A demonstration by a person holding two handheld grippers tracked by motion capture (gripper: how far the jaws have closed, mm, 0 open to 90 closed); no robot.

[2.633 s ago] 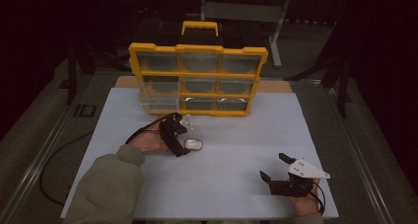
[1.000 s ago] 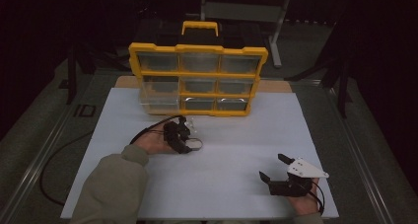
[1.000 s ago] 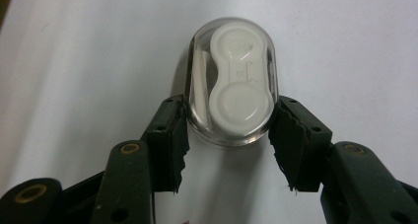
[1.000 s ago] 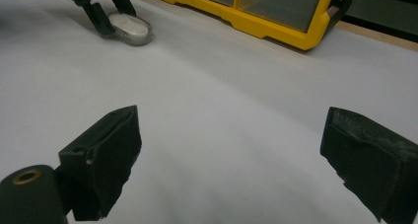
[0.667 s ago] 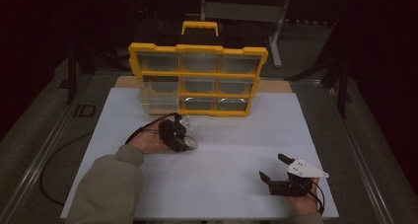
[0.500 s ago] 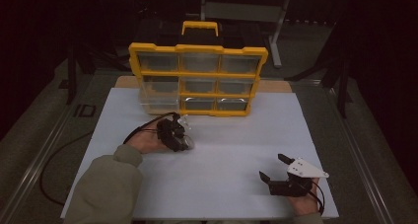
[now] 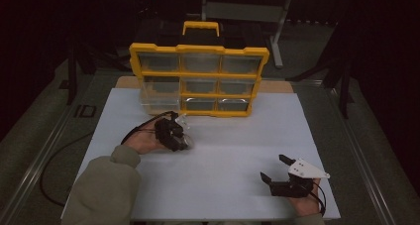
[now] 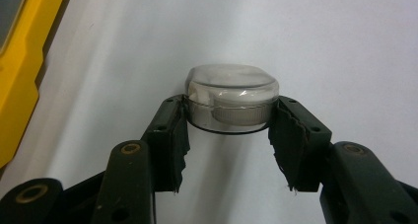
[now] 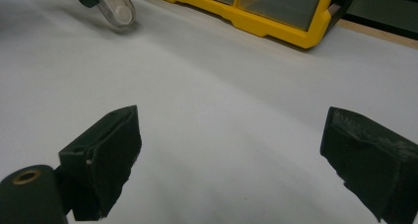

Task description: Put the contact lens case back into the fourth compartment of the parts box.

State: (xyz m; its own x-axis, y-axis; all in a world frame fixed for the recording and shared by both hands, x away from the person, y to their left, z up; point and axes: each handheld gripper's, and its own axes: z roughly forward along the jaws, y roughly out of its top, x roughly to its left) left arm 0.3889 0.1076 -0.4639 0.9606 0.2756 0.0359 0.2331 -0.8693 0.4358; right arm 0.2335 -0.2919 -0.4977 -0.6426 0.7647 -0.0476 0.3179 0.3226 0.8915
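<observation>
Writing first: "ID" is the only bit I can read, printed pale on the dark floor [image 7: 34, 150] just off the white table top's [image 7: 237, 136] far-left corner. Nothing legible on the organizer or the grippers.

Left gripper [image 8: 227, 116] has its two black jaws clamped on a small clear plastic container [image 8: 230, 94], one ribbed pad pressing each side. It's a rounded, see-through little tub with a dark rim line along its lower edge, and something pale inside that I can't make out. In the high view the container [image 7: 184, 138] sits at the tip of the left gripper [image 7: 176, 135], over the white top and just in front of the yellow organizer case [image 7: 199, 79], closer to its left end. Whether it's lifted clear of the table or brushing it, can't tell for sure, though the right gripper view shows the container [image 9: 114, 6] tilted with a shadow under it.

Organizer stands upright on its edge, yellow frame, clear compartment lids in a grid, carry handle on top.

Right gripper [image 7: 277, 168] is parked near the front-right of the table, well apart from everything. Its jaws are spread wide with only bare white surface between them, pads [image 9: 116, 150] touching nothing.
</observation>
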